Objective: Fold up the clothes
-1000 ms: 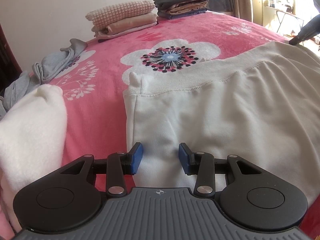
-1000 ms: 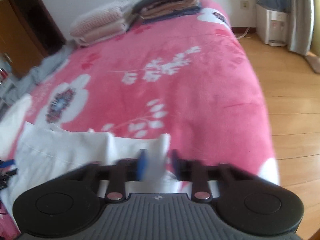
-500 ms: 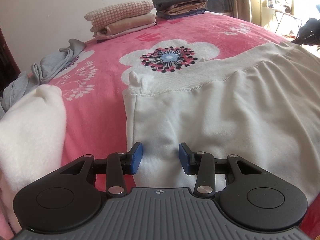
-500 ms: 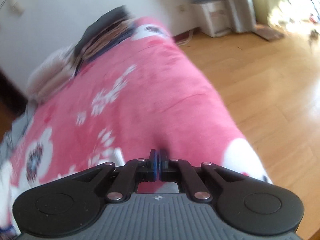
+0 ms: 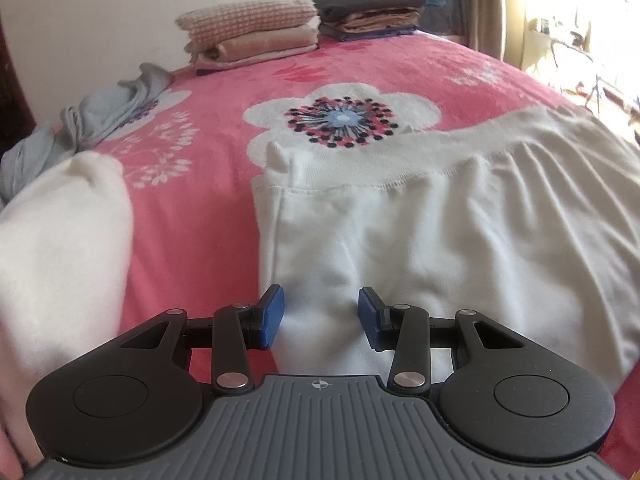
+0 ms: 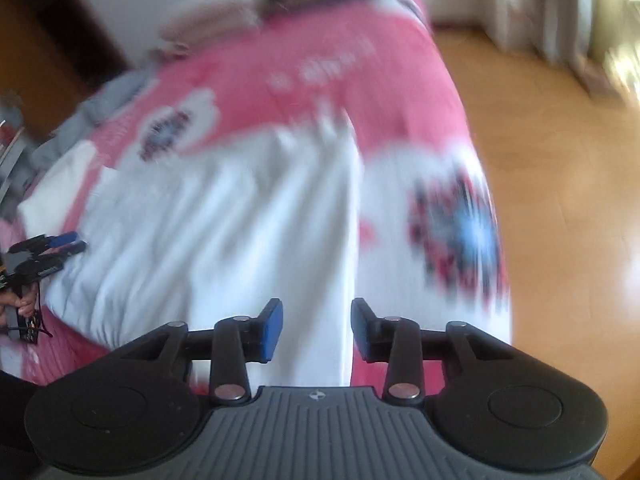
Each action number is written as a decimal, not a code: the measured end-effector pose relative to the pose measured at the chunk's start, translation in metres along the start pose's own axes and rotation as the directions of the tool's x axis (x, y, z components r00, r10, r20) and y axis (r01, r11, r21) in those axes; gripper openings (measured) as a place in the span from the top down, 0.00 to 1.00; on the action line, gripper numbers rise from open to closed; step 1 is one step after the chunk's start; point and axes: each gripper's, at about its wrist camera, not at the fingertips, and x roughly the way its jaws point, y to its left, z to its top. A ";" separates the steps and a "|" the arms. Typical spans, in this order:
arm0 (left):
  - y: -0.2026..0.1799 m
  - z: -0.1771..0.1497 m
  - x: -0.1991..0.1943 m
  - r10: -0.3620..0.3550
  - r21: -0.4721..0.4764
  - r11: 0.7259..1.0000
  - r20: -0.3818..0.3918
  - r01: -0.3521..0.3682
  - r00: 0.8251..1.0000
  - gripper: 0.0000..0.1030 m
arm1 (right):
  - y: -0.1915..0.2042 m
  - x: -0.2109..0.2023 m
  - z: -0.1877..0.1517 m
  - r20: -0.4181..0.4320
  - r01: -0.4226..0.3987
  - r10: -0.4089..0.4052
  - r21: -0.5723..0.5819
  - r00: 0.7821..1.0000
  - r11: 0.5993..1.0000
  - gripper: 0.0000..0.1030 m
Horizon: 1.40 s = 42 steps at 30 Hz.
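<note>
Right wrist view blurs: your right gripper [image 6: 316, 328], jaws just parted and empty, hovers over the white garment [image 5: 440, 240] near the bed [image 5: 200, 220] edge. Left gripper [image 5: 320, 316] jaws apart. Grab blind and you risk bunching blanket.

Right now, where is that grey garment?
In the left wrist view, the grey garment lies crumpled at the pink bed's far left edge, between the folded stacks and a white fleece.

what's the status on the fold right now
Left gripper open over white garment. Right gripper just opened, nothing gripped. Garment flat on bed. Nothing blocking.
</note>
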 end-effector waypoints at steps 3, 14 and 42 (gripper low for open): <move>-0.001 0.001 -0.022 -0.011 0.002 1.000 0.038 0.011 0.999 0.60 | -0.029 0.000 -0.046 0.009 -0.072 0.072 0.282 0.997 0.957 0.61; -0.038 -0.025 -0.030 -0.144 0.163 0.975 -0.054 0.151 0.988 0.61 | -0.036 0.018 -0.070 0.074 -0.226 0.215 0.224 0.974 0.948 0.77; -0.029 -0.031 -0.023 -0.147 0.215 0.962 -0.101 0.166 0.984 0.60 | 0.015 0.008 -0.070 0.003 0.254 -0.379 -0.748 0.925 0.614 1.00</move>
